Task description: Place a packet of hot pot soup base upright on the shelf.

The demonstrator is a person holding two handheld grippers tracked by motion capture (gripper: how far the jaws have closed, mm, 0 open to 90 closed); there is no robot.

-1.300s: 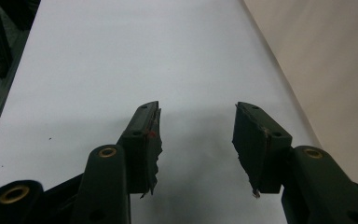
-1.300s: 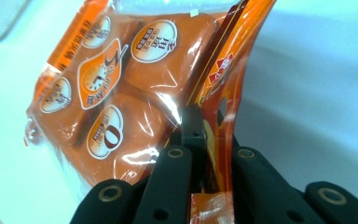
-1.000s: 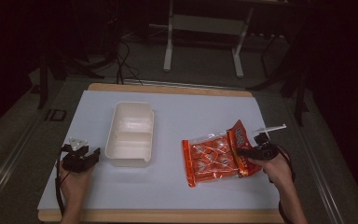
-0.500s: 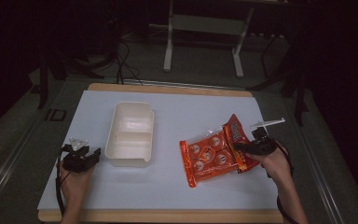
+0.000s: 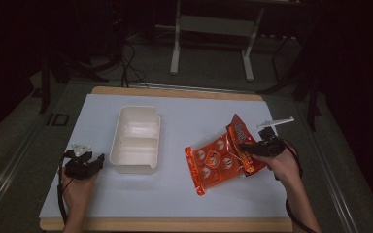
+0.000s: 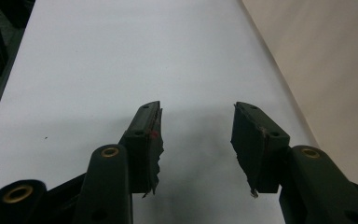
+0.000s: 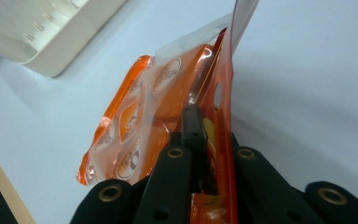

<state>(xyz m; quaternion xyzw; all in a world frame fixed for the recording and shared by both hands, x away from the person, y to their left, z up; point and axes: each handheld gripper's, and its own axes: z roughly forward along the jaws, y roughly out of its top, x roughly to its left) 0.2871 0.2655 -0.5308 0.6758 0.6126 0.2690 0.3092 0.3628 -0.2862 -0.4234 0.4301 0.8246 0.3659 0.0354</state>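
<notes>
Two hand-held grippers are yours at a pale blue-white tabletop [image 5: 199, 121] with a wooden edge, in a dark room where a light metal stand [image 5: 211, 41] and loose cables lie on the grey floor beyond.

Your left hand-held gripper [image 5: 83, 164] sits at the lower left of the high view, jaws spread wide with nothing between them; the left gripper view [image 6: 197, 135] shows bare tabletop in the gap and ragged dark pads.

Your right hand-held gripper [image 5: 252, 147], at the right of centre, has its jaws closed on the edge of a glossy orange snack packet [image 5: 218, 158], which is tilted up off the tabletop on that side. In the right gripper view [image 7: 200, 140] the crinkled film hides the jaw tips, and the printing is too blurred to read.

Left of the packet stands a cream two-compartment plastic tray [image 5: 136, 138], smooth, with rounded corners.
</notes>
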